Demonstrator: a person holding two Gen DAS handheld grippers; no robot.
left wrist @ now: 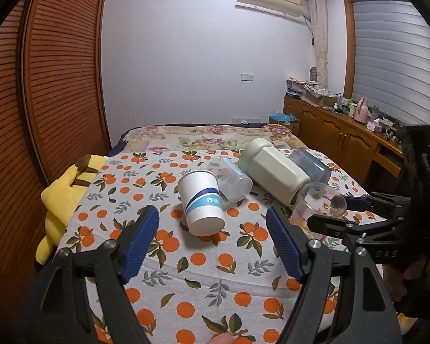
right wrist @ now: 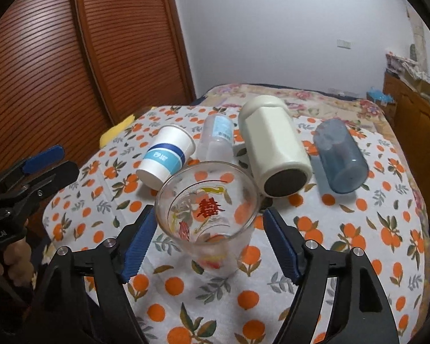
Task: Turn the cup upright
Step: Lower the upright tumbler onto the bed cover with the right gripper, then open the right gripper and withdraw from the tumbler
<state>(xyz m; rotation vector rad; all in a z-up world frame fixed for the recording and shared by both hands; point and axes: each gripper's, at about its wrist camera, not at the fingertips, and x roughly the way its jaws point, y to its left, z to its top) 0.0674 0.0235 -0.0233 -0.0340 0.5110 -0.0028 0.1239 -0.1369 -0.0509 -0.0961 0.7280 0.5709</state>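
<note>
A clear glass cup with a red printed character stands upright on the orange-patterned cloth, between the open fingers of my right gripper, which do not touch it. It also shows in the left wrist view. A white paper cup with a blue band lies on its side, just ahead of my open, empty left gripper; it also shows in the right wrist view. The right gripper appears at the right in the left wrist view.
A clear plastic cup, a cream flask and a blue tumbler lie on their sides behind. A yellow plush sits at the table's left edge. Bed, wooden wardrobe and sideboard stand around.
</note>
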